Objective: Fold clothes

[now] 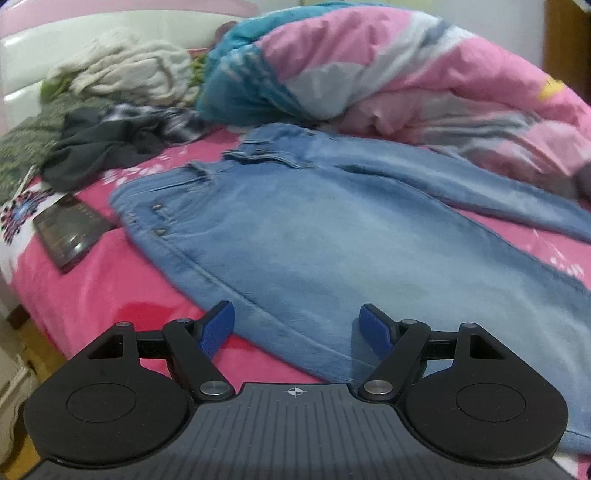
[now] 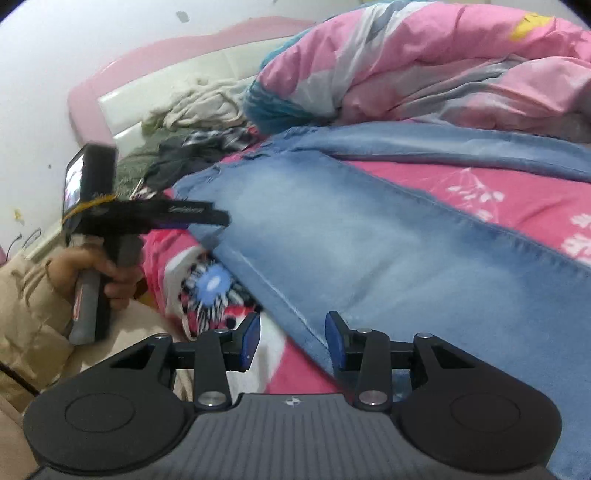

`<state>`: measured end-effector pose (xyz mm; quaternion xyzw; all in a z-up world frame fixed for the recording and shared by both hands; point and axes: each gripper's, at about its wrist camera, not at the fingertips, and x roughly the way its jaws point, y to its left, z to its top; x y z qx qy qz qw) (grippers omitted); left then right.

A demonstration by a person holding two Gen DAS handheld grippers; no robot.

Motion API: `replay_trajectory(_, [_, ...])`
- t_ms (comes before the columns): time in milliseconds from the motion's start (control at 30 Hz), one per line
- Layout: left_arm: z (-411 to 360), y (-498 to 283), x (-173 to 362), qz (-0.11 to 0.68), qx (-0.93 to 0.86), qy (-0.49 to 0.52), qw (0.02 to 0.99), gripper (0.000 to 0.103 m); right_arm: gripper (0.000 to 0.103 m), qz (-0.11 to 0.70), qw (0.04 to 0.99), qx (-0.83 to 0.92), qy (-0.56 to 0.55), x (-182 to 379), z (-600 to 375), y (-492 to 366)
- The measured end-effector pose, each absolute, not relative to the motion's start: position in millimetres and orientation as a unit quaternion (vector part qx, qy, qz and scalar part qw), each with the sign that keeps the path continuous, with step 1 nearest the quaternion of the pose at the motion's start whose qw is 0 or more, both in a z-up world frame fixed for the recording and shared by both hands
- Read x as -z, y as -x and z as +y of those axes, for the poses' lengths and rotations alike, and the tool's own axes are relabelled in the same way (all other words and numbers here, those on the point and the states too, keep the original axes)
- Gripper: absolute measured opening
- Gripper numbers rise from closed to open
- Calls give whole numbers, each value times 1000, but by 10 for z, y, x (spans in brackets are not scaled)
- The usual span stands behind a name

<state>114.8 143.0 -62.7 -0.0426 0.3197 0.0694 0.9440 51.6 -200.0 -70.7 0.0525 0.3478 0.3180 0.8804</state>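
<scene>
Light blue jeans [image 1: 314, 240] lie spread flat on a pink bedsheet [image 1: 110, 295], waistband toward the far left, legs running right. My left gripper [image 1: 297, 321] is open just above the near leg's side seam, nothing between its blue pads. In the right wrist view the jeans [image 2: 369, 240] fill the middle. My right gripper [image 2: 293, 328] hangs open over the near edge of the same leg, its right pad [image 2: 338, 347] above denim and its left pad above the sheet. The left gripper [image 2: 210, 218] shows side-on at the left, held by a hand [image 2: 107, 273], its tips at the jeans' hip edge.
A bunched pink, grey and teal quilt [image 1: 406, 81] lies behind the jeans. A heap of dark, plaid and cream clothes [image 1: 110, 122] sits at the far left by the white headboard [image 1: 110, 33]. A dark flat rectangular object [image 1: 70, 229] rests near the bed's left edge. A beige sleeve [image 2: 26, 314] is at the lower left.
</scene>
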Motion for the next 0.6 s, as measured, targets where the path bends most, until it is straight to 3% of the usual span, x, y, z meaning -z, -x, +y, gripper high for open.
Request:
replay_trajectory(133, [1594,-1283,588,313,-87,43,945,76,41,327,895,-293,-78,594,-1942,-891])
replay_trajectory(300, [1898,-1446,705,341,-95,99,930,77,41,354,890,-280,-64,900,-1604,-1082])
replay_trajectory(467, [2182,-1346,613,314,-109,111,937,76,40,330,868,-370,-16,807,-1393,-707])
replay_trajectory(600, [2359,-1372,544,279,-115,119,946,74,40,324,882,-340,-34,699,-1426,-933])
